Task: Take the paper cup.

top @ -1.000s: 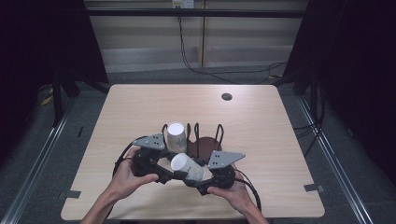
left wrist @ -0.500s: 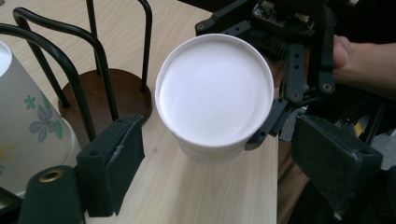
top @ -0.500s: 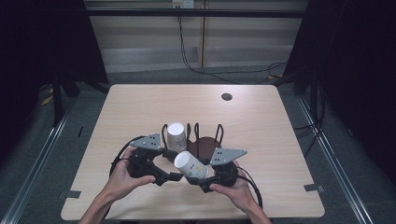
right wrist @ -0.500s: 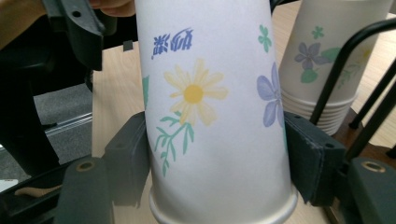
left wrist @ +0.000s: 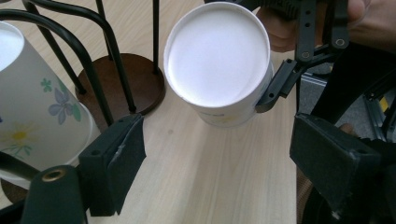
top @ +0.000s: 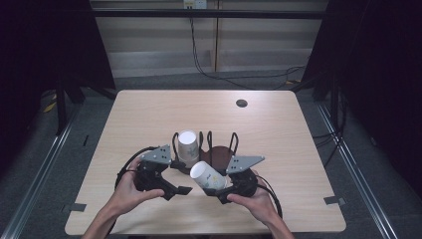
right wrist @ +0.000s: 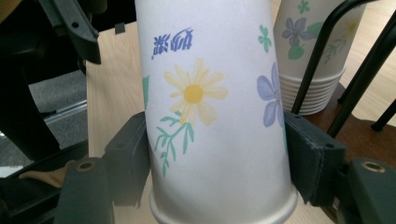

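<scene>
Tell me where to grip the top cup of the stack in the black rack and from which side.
Grip the top cup by its side wall just below the upturned base, coming from above: it sits upside down on the stack, and the rack hoops crowd its lower sides.

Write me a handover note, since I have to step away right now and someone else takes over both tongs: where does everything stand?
Right tongs: shut on the single paper cup, pads on both sides of its flowered wall, cup lying tilted with its white base toward the left tongs.
Left tongs: open, have just been opening, nothing between the jaws; they sit just short of that cup's base.
Cup stack: upside down in the black wire rack on its brown base, mid-table.
Done: one cup is out of the rack and gripped.
Left: probably to place that cup somewhere; the spot cannot be told.
</scene>
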`<action>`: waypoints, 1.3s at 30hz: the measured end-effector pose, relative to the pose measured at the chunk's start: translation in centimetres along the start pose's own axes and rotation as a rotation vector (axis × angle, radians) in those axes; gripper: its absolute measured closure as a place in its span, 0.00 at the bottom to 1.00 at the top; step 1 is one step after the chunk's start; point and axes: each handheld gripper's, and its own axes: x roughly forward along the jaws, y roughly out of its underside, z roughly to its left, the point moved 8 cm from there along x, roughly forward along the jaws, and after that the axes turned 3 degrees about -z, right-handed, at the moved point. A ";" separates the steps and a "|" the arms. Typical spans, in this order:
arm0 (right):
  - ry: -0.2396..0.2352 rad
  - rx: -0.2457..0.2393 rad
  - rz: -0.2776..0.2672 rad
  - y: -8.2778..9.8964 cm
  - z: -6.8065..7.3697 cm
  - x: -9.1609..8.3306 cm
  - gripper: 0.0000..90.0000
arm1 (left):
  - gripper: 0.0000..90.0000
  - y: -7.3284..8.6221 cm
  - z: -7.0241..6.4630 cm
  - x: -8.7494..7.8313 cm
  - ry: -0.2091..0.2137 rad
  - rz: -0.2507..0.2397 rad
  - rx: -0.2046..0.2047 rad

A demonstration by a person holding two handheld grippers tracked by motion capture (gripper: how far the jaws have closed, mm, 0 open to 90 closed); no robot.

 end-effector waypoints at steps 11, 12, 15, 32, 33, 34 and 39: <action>-0.005 -0.016 0.096 0.5 0.0 0.0 0.34 | 0.19 0.5 0.1 0.5 -0.016 0.017 0.027; -0.005 -0.018 0.104 0.6 0.0 0.0 0.34 | 0.19 0.5 0.2 0.5 -0.021 0.016 0.034; -0.011 -0.026 0.136 0.7 0.1 0.0 0.34 | 0.18 0.5 0.1 0.7 -0.015 0.018 0.037; -0.024 -0.060 0.234 0.2 0.1 -0.1 0.34 | 0.19 0.8 -0.2 0.9 0.010 0.049 0.045; -0.024 -0.066 0.238 0.1 0.1 -0.2 0.34 | 0.18 0.8 -0.1 0.9 0.008 0.049 0.042; -0.033 -0.071 0.233 -0.1 0.1 -0.2 0.34 | 0.18 0.8 -0.1 0.9 0.007 0.048 0.042; -0.043 -0.092 0.253 -0.8 0.1 -0.1 0.35 | 0.25 0.7 0.0 0.7 0.001 0.045 0.047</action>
